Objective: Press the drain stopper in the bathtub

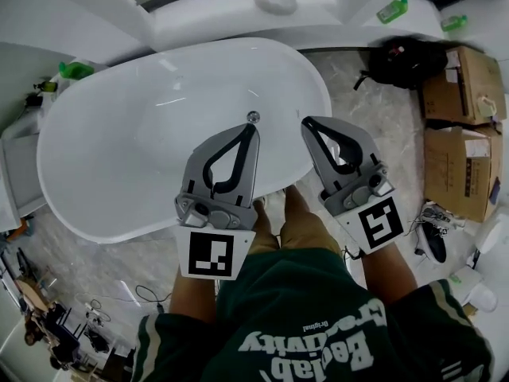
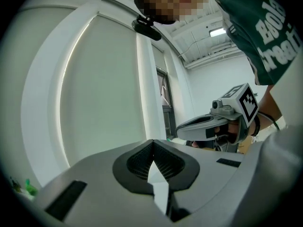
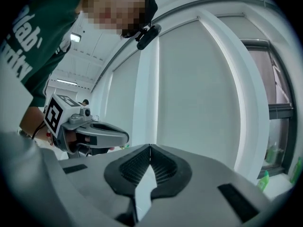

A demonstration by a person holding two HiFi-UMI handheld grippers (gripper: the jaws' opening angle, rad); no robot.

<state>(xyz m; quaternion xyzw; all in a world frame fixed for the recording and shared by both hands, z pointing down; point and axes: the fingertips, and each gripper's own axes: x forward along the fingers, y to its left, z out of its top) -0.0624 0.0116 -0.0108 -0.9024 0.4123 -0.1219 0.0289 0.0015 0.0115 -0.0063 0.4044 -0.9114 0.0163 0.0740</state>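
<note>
A white oval bathtub point(image 1: 103, 157) fills the left of the head view. Its round metal drain stopper point(image 1: 253, 116) sits on the tub floor near the right end. My left gripper point(image 1: 251, 127) is shut and empty, its tip just short of the stopper in this view; whether it touches I cannot tell. My right gripper point(image 1: 308, 122) is also shut and empty, held over the tub's right rim. The left gripper view shows its own closed jaws point(image 2: 153, 142) pointing up at a wall, with the right gripper point(image 2: 222, 117) beside. The right gripper view shows closed jaws point(image 3: 150, 146) and the left gripper point(image 3: 90, 131).
Cardboard boxes point(image 1: 465, 146) and a black bag point(image 1: 406, 60) stand on the marble floor to the right. Green bottles point(image 1: 393, 9) sit on the ledge behind the tub, another green one point(image 1: 75, 70) at its left end. Shoes point(image 1: 433, 233) lie at the right.
</note>
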